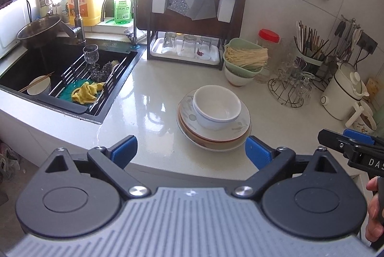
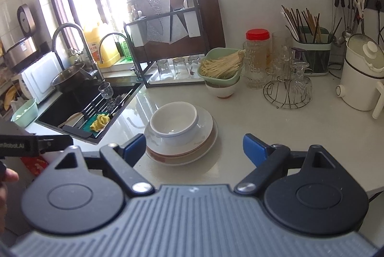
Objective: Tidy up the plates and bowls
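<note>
Both grippers sit nearest the cameras, each with its 2 blue-padded jaws spread wide and nothing between them. From the left gripper [image 1: 190, 149] the stack lies just ahead and a little right of centre, its near rim close to the right pad; no contact shows. From the right gripper [image 2: 194, 149] the same stack lies ahead and left of centre, its near left rim just beside the left pad.

Next out, near the front edge of the pale counter [image 1: 148, 113], stands the stack of plates [image 1: 216, 134] with 1 white bowl [image 1: 216, 106] upright on top. The stack lies between the 2 grippers, and neither looks clearly nearer. Being round, the stack has no long axis, so approach direction matters little; a side grip at the bowl's rim seems likely next.

Farther back right, a green bowl [image 1: 242, 60] of noodles rests in another white bowl. Far left, the sink [image 1: 36, 62] holds 1 more bowl with chopsticks.
</note>
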Demonstrator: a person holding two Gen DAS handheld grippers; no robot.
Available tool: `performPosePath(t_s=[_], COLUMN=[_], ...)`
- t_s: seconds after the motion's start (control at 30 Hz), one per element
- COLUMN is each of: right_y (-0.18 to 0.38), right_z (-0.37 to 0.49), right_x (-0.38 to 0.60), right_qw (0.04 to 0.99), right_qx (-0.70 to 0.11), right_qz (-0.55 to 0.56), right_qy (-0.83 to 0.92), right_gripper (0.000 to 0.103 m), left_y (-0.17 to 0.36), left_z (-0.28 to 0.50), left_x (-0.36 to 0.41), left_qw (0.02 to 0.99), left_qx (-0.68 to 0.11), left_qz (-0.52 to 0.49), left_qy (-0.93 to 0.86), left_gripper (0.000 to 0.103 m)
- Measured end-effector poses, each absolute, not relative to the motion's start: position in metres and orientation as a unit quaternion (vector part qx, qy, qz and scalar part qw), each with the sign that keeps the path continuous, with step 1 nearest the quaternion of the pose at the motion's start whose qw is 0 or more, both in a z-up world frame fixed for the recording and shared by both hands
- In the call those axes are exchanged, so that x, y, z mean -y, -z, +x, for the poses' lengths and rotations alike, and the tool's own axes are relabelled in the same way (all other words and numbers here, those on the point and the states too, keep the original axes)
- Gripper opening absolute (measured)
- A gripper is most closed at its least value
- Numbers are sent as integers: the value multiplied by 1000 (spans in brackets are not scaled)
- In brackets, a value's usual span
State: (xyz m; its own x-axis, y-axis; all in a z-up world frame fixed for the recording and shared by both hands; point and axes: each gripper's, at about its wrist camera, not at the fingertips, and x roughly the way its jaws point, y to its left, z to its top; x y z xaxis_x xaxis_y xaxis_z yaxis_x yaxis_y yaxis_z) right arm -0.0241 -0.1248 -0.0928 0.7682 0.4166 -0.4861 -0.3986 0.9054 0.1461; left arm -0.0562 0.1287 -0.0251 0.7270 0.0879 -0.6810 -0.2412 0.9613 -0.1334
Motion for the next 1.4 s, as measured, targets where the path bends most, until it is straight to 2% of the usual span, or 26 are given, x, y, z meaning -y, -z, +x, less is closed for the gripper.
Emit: performPosePath(t_s=[0.53,0.63,1.4], right_y=[98,96,99], right_z=[-39,-41,-45], right_x=[120,118,106], right_qw=[942,947,942], right_qx=[-261,-254,-264], right_qz=[9,2,-9], right_qy=[-211,-199,-206], right_gripper=[89,93,93], left_y=[27,28,26], left_z=[-67,-67,-66], left_x=[-133,-132,-124], left_qw=[921,919,914], left_qx=[-359,-362,-381], left_qz=[-110,-116,-96], left_qy=[-106,-101,-101], left_gripper=[98,98,98])
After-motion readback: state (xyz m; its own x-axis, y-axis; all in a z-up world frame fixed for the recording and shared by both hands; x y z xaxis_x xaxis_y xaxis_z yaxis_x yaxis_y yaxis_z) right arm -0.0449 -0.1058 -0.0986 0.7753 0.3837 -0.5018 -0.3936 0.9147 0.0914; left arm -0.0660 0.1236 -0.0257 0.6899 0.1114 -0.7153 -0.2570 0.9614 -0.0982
